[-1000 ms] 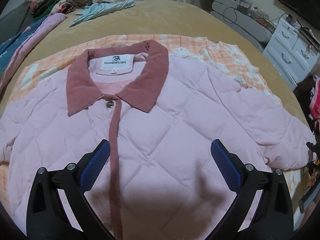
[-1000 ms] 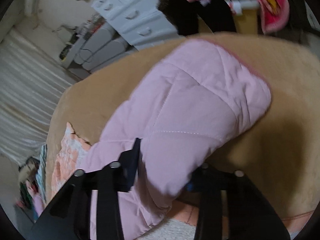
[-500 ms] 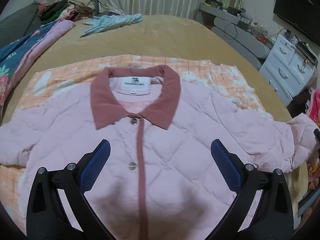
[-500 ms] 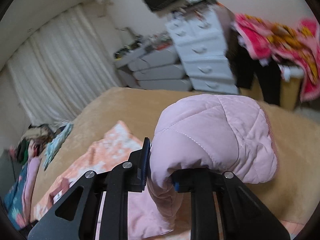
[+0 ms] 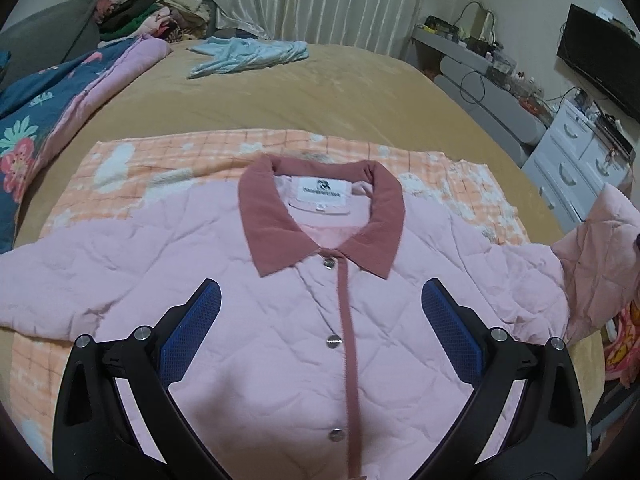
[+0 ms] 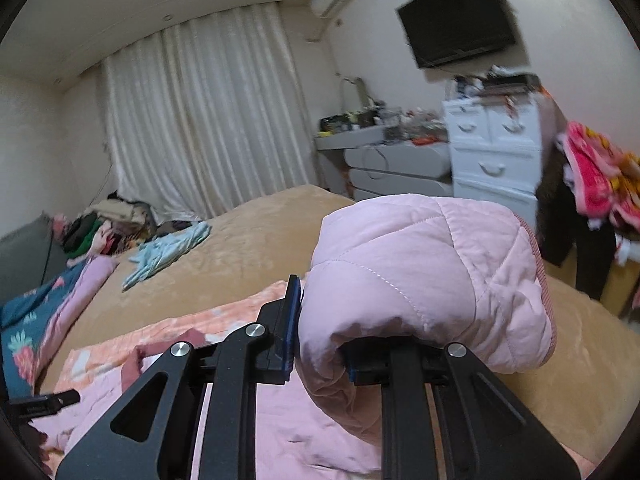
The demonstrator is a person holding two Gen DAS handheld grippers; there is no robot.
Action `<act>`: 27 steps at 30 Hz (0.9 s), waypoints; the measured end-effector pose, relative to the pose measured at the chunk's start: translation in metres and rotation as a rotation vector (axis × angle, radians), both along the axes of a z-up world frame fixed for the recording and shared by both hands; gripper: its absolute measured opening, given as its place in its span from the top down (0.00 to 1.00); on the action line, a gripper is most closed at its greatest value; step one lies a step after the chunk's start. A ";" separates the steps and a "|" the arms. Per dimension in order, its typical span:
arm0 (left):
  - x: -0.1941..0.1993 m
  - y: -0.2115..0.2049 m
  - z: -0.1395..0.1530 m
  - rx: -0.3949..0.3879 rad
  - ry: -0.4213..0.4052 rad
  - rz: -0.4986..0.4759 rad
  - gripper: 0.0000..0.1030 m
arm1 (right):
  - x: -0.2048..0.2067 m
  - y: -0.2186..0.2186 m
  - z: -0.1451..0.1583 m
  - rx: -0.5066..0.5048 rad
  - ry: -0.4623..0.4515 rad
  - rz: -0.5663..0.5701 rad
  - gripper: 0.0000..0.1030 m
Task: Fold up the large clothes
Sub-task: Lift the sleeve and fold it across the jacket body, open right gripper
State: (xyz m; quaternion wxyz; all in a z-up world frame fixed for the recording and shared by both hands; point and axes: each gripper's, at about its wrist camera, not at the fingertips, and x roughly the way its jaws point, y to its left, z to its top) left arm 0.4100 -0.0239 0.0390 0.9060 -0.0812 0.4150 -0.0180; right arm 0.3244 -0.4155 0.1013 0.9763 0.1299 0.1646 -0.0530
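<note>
On bed (image 5: 360, 92) pink jacket (image 5: 280, 280), sleeve (image 6: 420, 272) pinched by right tool (image 6: 320, 332)

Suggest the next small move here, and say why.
Probably carry the sleeve inward across the jacket front: the right claw is shut on its lifted cuff end, the body lies flat and buttoned, and the left claw hovers open.

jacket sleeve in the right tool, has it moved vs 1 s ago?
Yes. The sleeve, clamped in the right tool, has come up off the bed: it lay on the bedspread earlier, now its cuff is raised toward the white drawers.
</note>
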 end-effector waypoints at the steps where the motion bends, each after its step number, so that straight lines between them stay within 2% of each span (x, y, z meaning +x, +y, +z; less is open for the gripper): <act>1: -0.001 0.004 0.002 -0.005 -0.004 0.001 0.09 | 0.003 0.007 0.003 -0.009 -0.001 0.010 0.83; 7: -0.002 0.035 0.013 -0.069 -0.022 0.019 0.09 | 0.017 0.087 0.014 -0.142 -0.002 0.140 0.83; 12: -0.006 0.060 0.009 -0.112 -0.021 0.050 0.09 | 0.025 0.166 -0.005 -0.258 0.039 0.304 0.83; 13: -0.007 0.065 0.008 -0.114 -0.019 0.054 0.09 | 0.026 0.185 -0.016 -0.289 0.062 0.346 0.83; 17: -0.011 0.081 -0.002 -0.125 -0.008 0.073 0.09 | 0.030 0.229 -0.056 -0.309 0.145 0.459 0.83; 22: -0.015 0.095 -0.016 -0.132 0.009 0.083 0.09 | 0.034 0.269 -0.117 -0.227 0.313 0.533 0.82; 24: -0.015 0.098 -0.022 -0.145 0.022 0.080 0.09 | 0.030 0.271 -0.129 -0.197 0.337 0.534 0.75; 26: -0.015 0.101 -0.031 -0.163 0.044 0.081 0.09 | 0.031 0.265 -0.141 -0.117 0.384 0.536 0.47; 27: -0.014 0.101 -0.035 -0.169 0.052 0.082 0.09 | 0.028 0.259 -0.145 -0.056 0.406 0.522 0.42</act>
